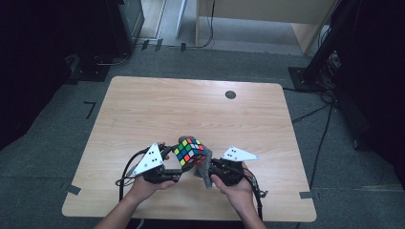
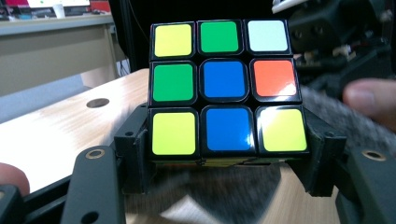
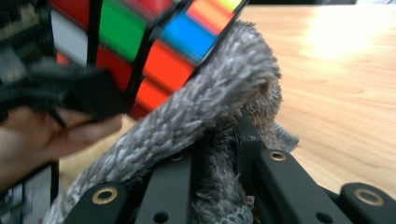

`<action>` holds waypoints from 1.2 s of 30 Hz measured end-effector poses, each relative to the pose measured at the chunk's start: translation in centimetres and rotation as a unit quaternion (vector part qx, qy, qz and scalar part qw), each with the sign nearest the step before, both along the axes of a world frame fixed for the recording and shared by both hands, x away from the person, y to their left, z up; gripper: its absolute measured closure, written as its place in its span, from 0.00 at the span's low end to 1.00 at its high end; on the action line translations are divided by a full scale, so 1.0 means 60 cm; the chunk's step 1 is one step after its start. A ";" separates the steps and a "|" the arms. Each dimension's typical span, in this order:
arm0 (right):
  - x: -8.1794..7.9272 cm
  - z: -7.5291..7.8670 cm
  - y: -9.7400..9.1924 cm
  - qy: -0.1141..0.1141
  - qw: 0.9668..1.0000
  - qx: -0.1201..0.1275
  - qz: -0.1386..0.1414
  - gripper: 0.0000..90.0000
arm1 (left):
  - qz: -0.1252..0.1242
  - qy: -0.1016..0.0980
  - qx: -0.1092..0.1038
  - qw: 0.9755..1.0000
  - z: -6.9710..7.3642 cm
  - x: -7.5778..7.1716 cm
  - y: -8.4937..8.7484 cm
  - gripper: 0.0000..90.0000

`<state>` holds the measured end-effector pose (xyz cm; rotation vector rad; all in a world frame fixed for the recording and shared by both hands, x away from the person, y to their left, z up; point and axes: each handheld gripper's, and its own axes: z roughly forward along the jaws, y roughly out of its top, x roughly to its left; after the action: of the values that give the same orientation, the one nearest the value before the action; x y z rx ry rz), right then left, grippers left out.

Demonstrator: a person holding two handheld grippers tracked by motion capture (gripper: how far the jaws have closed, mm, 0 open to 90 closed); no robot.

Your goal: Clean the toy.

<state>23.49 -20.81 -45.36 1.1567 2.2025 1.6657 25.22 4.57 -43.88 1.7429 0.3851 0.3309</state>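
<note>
The rounded, pale wooden table point(image 1: 143, 109) carries the whole scene, with a small dark round grommet point(image 1: 230, 94) near its far edge at about one o'clock from the work. Low over the near half, at the table's six o'clock, the two hands meet.

The left gripper point(image 1: 177, 164) is closed on a scrambled, black-framed plastic puzzle cube with coloured stickers point(image 1: 190, 151): in the left gripper view its jaws clamp the cube point(image 2: 224, 88) by the bottom layer from both sides, the yellow, green and blue face turned to the camera.

The right gripper point(image 1: 210, 168) has its jaws drawn together, pinching a fuzzy grey cloth point(image 1: 204, 172). In the right gripper view the cloth point(image 3: 201, 121) bunches up out of the jaws and presses against the cube point(image 3: 140, 42).

From the right gripper the cube lies at about ten o'clock, touching the cloth's fold. The cube has no long axis; the cloth's runs from the jaws up toward the cube's red and orange side. I judge that wiping it calls for a short stroke along that face.
</note>
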 end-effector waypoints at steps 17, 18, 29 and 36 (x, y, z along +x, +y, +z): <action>-0.008 -0.002 0.011 -0.049 0.999 -0.014 0.011 0.89 | 0.008 0.011 -0.018 1.000 0.005 0.008 0.012 0.38; -0.007 0.000 0.008 -0.050 0.999 -0.015 0.006 0.89 | 0.009 0.011 -0.019 1.000 0.005 0.008 0.013 0.38; -0.014 -0.003 0.018 -0.062 0.998 -0.001 -0.005 0.90 | 0.009 0.009 -0.021 1.000 0.009 0.007 0.014 0.38; -0.011 0.009 -0.003 -0.068 0.996 0.024 -0.048 0.89 | 0.012 0.006 -0.016 1.000 0.008 0.008 0.015 0.38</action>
<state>22.81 -20.96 -44.79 1.1064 2.0041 1.7131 25.69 5.47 -43.43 1.7101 0.4185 0.3302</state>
